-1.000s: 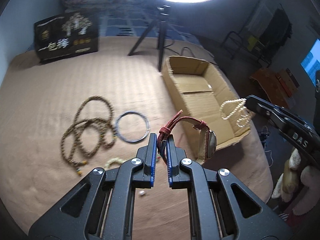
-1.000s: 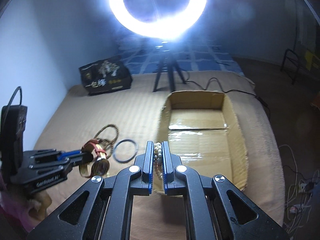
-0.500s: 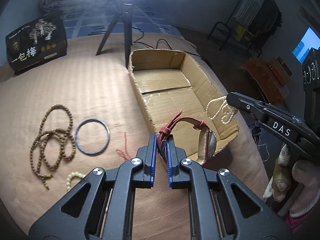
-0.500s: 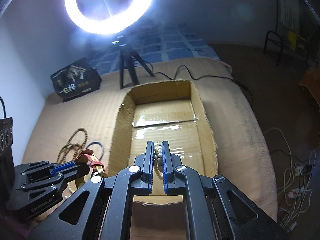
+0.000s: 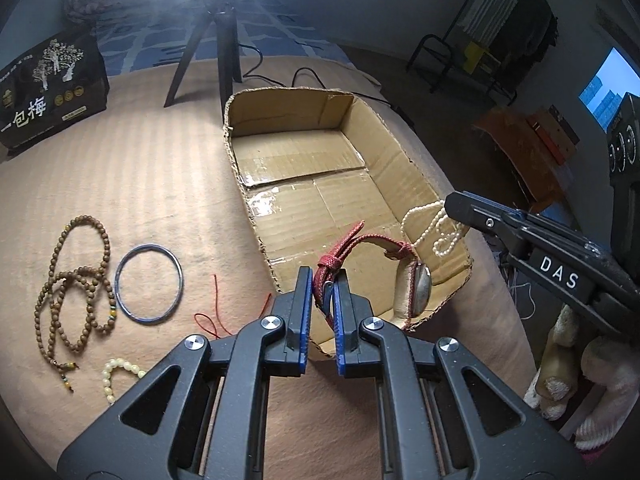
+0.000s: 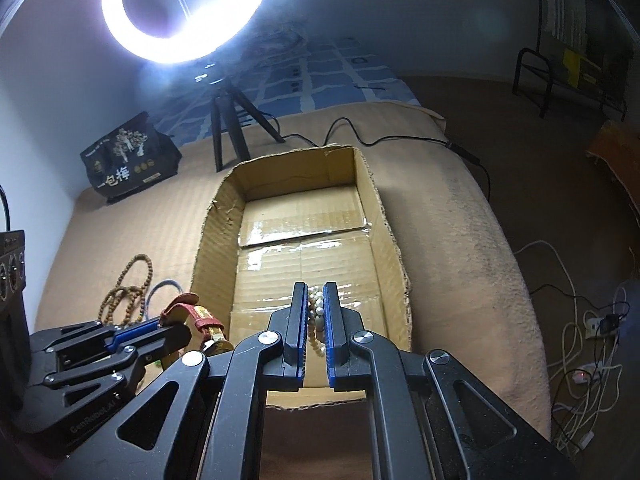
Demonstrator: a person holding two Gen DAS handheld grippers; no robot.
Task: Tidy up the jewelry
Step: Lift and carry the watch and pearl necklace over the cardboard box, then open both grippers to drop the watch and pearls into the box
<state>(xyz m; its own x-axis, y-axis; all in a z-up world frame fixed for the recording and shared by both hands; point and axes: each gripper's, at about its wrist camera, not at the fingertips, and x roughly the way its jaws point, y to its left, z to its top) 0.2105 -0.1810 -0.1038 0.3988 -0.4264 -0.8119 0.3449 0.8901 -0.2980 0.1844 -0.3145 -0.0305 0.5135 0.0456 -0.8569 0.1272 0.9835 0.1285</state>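
Watch: red woven strap pinched in left gripper, case dangling, top-heavy. Pearl strand: limp, slippery, clamped in right gripper over cardboard box.

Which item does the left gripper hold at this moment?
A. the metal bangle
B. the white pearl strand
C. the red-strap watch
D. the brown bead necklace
C: the left gripper is shut on the red-strap watch above the cardboard box, while the pearl strand hangs from the right gripper.
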